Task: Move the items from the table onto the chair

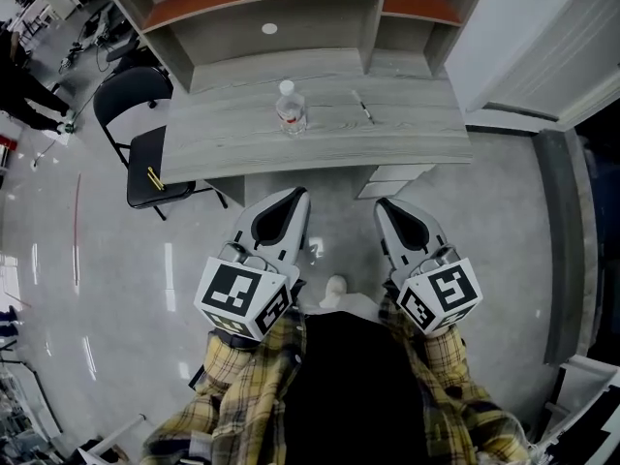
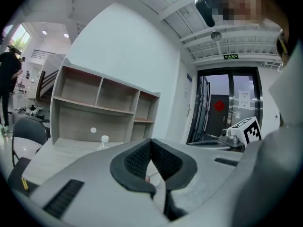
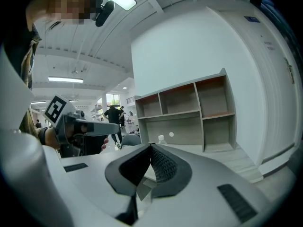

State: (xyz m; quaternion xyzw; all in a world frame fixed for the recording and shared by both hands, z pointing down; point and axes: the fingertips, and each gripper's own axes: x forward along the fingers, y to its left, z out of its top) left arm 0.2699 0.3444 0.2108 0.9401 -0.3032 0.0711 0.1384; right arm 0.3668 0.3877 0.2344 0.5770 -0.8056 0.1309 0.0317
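Both grippers are held low over the grey floor (image 1: 97, 289), in front of the table (image 1: 223, 136) and well apart from it. The left gripper (image 1: 294, 195) is seen with its jaws closed together, and nothing is caught between the ribbed pads. The right gripper (image 1: 384, 204) is in the same state, with its jaws pressed shut and empty. Both are pointed towards the table's front edge, and plaid sleeves (image 1: 242, 395) are visible behind the marker cubes.

On the table a clear water bottle (image 1: 291, 108) with a white cap is set upright near the middle. A thin pen-like item (image 1: 363, 107) is laid flat to its right, apart from the bottle. A shelf unit (image 1: 271, 8) is mounted along the table's far side.

The black chair (image 1: 136, 90) is placed just beside the table's left end. On its seat a thin yellow item (image 1: 154, 177) is lying — what it is cannot be made out.

In the left gripper view the bottle is seen beyond the shut jaws, to their left, with the chair at the frame's left edge. In the right gripper view the bottle's cap is seen just above the jaw tips.
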